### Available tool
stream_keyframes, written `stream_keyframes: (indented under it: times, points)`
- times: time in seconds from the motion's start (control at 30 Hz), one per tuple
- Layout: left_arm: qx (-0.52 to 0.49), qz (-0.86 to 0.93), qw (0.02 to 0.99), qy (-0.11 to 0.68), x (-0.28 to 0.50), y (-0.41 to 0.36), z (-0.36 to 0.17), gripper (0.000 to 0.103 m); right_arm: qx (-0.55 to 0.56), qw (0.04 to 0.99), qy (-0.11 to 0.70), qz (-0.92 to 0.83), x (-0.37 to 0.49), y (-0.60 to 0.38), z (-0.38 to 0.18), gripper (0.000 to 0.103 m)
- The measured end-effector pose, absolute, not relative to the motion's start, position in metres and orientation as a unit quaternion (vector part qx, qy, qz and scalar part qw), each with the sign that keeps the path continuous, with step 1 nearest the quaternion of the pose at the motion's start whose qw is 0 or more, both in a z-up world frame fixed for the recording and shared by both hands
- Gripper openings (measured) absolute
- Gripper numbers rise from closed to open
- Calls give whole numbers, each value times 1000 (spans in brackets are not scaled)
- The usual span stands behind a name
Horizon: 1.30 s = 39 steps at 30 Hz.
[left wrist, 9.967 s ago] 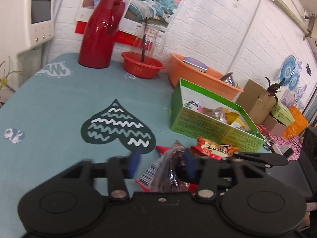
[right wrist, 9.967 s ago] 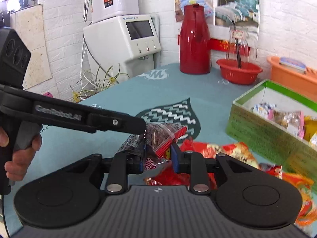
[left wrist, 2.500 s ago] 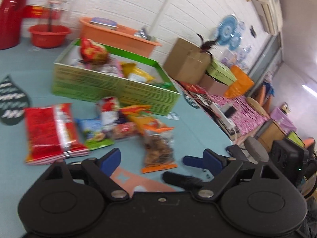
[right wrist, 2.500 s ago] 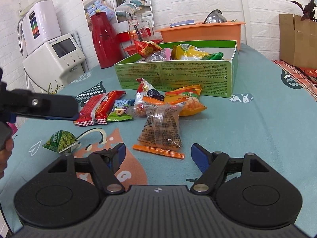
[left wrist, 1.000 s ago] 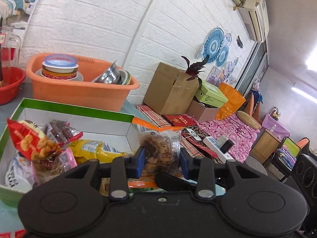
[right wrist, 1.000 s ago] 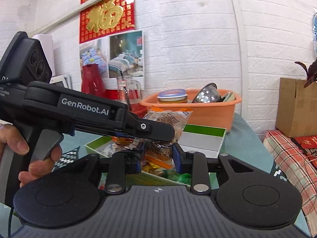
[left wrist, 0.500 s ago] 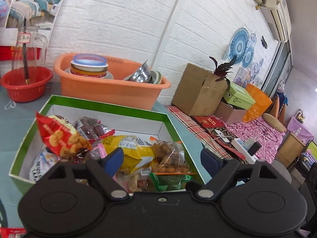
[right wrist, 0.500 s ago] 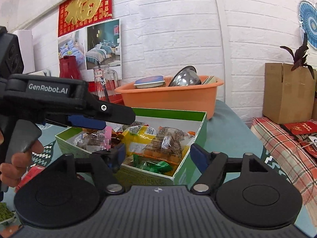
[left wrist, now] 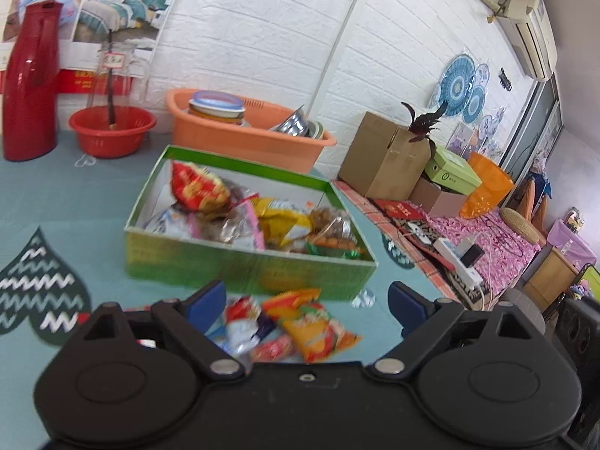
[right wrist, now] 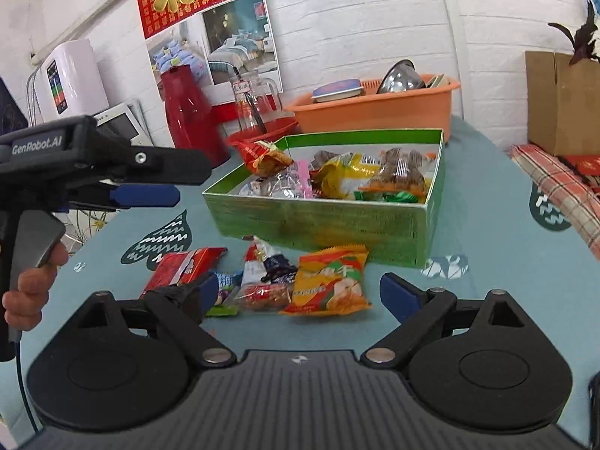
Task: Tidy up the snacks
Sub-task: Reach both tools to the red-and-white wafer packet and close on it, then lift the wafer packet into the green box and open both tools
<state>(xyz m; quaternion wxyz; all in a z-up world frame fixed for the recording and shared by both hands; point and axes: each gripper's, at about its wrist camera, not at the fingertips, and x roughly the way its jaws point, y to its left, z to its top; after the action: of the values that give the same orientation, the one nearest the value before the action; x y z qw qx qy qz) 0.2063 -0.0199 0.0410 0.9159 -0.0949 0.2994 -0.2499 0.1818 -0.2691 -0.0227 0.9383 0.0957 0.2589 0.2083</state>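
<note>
Both grippers stand spread to their full width and hold nothing: the right gripper (right wrist: 299, 296) has its blue pads well apart with only bench showing behind them, and the left gripper (left wrist: 305, 302) is the same, empty and wide. Just ahead of and below the right gripper lies the loose pile still to be sorted: an orange and yellow foil snack packet (right wrist: 330, 281) lying flat, its long axis running roughly away from the camera toward the box, with a small clear packet of reddish snacks (right wrist: 264, 296) touching its left side, a white and blue crinkled packet (right wrist: 266, 262) behind that, and a long red packet (right wrist: 180, 268) further left. The orange packet sits nearly centred between the right gripper's pads, so that hand looks the nearer and better lined up for it; the left gripper, seen from the side in the right wrist view, hangs higher and off to the left. Beyond the pile, the shallow green cardboard box (right wrist: 318, 225) already holds several packets, piled mostly toward its near right corner. All of this rests on a bench covered in teal cloth (right wrist: 487, 225) printed with dark hearts; behind stand an orange plastic tub (right wrist: 375, 112), a red thermos jug (right wrist: 187, 116) and a white brick wall (right wrist: 375, 18)
</note>
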Motion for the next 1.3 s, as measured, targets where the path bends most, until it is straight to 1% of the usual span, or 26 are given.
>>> stream_keyframes:
  times: [0.13,0.33,0.5,0.63,0.7,0.73,0.83,0.87,0.97,1.13,1.2,1.23,1.3]
  points:
    - [-93,-232,918,309,188,3,30,103,97,935,260,222,171,-257,-25,103]
    - [-111,-188,919,329,185,43,12,103,137,908,268,290,172,-238,-28,103]
    - [-148,-169,914,338,188,76,-1,103,97,902,289,305,176,-198,-31,103]
    - [-174,-169,907,345,190,93,-11,103,96,890,296,333,187,-173,-34,103]
    - [-186,-172,903,347,192,99,-15,98,89,890,291,340,194,-162,-34,103]
    - [-192,-174,901,348,193,102,-17,93,86,890,290,341,198,-157,-34,103]
    - [-203,-172,897,352,201,107,-24,90,82,889,299,338,211,-146,-37,103]
    - [-205,-171,896,356,204,107,-27,85,80,889,303,334,215,-143,-39,103]
    - [-215,-174,889,365,214,108,-36,82,77,889,313,326,224,-138,-45,98]
    - [-219,-177,884,374,225,106,-47,82,71,885,328,324,233,-131,-55,96]
    - [-217,-178,886,370,227,104,-49,76,76,883,328,328,237,-129,-58,95]
    - [-218,-182,884,370,228,103,-49,67,79,882,329,328,238,-129,-58,93]
    - [-216,-169,887,372,227,101,-49,61,72,884,328,325,237,-127,-57,80]
